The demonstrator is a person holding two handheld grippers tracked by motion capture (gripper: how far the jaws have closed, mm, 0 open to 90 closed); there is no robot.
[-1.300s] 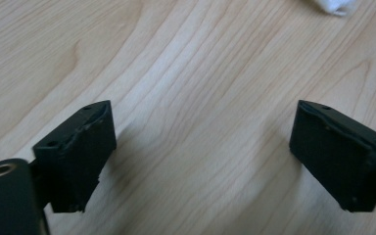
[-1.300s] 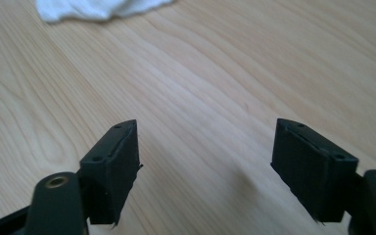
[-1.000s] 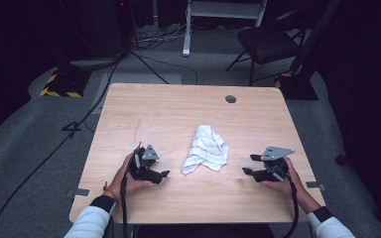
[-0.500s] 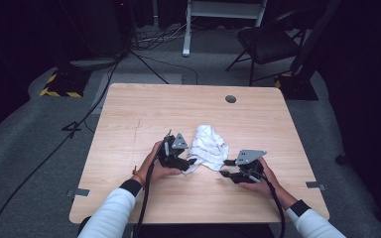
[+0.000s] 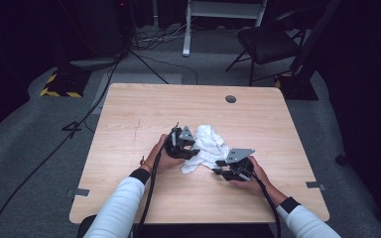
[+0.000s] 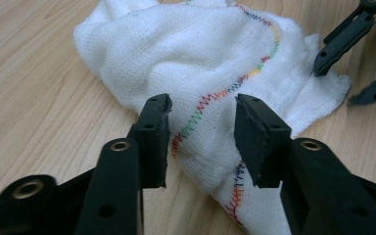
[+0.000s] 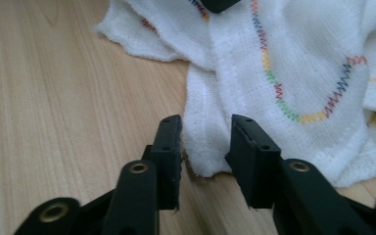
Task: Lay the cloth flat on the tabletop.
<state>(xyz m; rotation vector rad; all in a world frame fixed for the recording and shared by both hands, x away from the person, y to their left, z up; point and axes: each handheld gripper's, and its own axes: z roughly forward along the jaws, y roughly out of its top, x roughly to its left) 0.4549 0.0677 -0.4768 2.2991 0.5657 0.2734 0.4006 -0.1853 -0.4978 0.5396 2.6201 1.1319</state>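
The wooden table (image 5: 144, 119) carries one item, a crumpled white cloth (image 5: 209, 147) with multicoloured zigzag stitching, lying just in front of its middle on the person's side. Both grippers are at the cloth, one on each flank. The left gripper (image 6: 203, 120) straddles a raised fold along the stitched seam; its jaws have just been closing, fabric lies between them, but a gap remains on both sides and the pads do not yet press. The right gripper (image 7: 205, 142) is set over the cloth's near corner at the hem; its jaws have likewise been closing, and the corner sits between them unpinched. Judgement: the step in hand is the two-point grasp of the cloth, presumably ahead of spreading or folding it. The next move calls for both pairs of jaws to finish closing on fabric alone, staying low enough to catch the hem without scraping the tabletop.
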